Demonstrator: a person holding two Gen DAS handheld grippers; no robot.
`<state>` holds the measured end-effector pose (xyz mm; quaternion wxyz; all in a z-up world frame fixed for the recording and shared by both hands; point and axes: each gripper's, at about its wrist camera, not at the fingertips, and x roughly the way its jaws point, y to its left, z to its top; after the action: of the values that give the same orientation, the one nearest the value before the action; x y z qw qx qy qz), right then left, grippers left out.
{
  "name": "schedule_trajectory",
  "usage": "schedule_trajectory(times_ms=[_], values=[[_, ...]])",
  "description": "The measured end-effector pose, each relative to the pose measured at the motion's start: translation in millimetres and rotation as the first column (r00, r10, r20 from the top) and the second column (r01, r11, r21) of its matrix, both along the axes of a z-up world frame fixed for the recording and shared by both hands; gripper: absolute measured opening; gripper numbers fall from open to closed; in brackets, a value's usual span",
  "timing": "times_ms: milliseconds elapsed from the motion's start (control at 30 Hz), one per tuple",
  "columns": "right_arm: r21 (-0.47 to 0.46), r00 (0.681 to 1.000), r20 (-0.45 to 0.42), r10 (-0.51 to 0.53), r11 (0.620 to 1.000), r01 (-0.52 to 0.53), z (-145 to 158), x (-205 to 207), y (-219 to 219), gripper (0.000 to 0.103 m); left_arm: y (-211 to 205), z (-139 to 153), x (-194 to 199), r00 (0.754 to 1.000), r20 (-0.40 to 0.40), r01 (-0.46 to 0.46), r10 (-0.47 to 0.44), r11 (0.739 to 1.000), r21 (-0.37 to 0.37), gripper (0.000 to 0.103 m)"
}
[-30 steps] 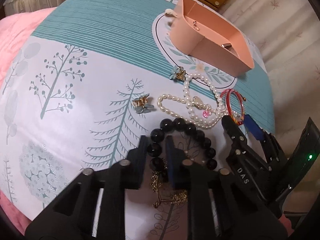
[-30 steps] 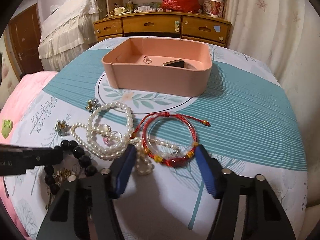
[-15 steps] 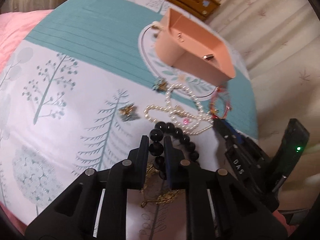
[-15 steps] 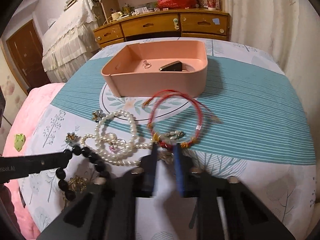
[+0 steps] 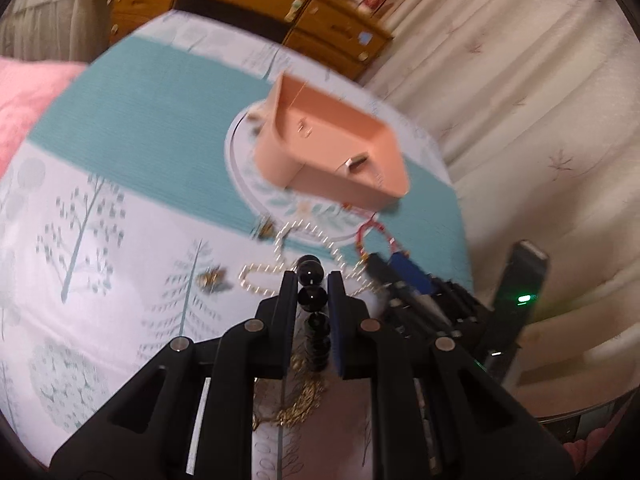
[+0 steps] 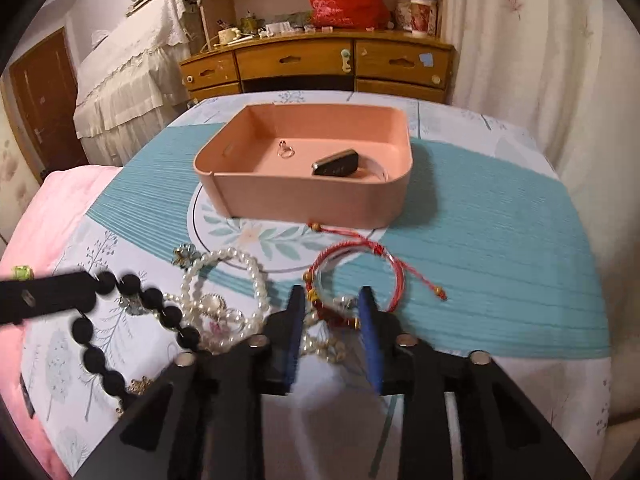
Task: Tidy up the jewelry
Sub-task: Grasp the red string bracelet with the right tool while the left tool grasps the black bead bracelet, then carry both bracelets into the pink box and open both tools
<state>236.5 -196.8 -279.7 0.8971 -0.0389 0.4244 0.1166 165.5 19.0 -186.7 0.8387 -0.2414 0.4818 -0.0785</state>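
Beads of the glossy black round-bead bracelet (image 5: 311, 280) sit pinched in our left gripper (image 5: 312, 280), lifted toward the pink plastic tray (image 6: 304, 200), while our right gripper (image 6: 330, 308) is opening astride the red cord bracelet (image 6: 352, 276) (apparently regripping).

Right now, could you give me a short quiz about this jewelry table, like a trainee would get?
1. True or false: the pink tray is empty.
2. What does the left gripper hold: A pearl necklace, B black bead bracelet, C car key?
3. Which piece lies between the right gripper's opening jaws?

Key: 1 false, a ring and car key lie inside. 2 B, the black bead bracelet. 3 the red cord bracelet.
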Motion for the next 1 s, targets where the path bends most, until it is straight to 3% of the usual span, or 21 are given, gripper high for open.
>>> schedule_trajectory(times_ms=[133,233,333,500,667,800,1000], values=[[-0.030,0.998,-0.047,0.036,0.999,-0.038,-8,9,5,0.031,0,15,7,0.999,0.037,0.015,-0.015,1.000,-0.001,0.012],[-0.044,0.997,-0.054,0.051,0.998,-0.053,-12,12,8,0.018,2,28,9,0.998,0.064,0.011,-0.011,1.000,0.001,0.012],[-0.018,0.997,-0.066,0.043,0.999,-0.044,-12,21,8,0.011,4,35,15,0.996,0.088,0.009,-0.010,1.000,0.013,0.012],[0.074,0.997,-0.075,0.010,0.997,-0.004,-5,32,0,0.010,12,52,25,0.993,0.121,0.002,-0.004,1.000,0.018,0.012],[0.168,0.998,-0.061,0.019,0.986,-0.009,17,36,-7,0.010,13,71,40,0.985,0.171,-0.014,0.005,0.998,0.055,0.012],[0.236,0.997,-0.055,0.049,0.971,-0.034,38,40,-6,0.010,15,85,58,0.969,0.245,-0.030,0.019,0.999,0.042,0.012],[0.311,0.993,0.069,0.096,0.944,-0.112,83,46,4,0.010,15,93,102,0.946,0.324,-0.036,0.018,0.998,0.050,0.012]])
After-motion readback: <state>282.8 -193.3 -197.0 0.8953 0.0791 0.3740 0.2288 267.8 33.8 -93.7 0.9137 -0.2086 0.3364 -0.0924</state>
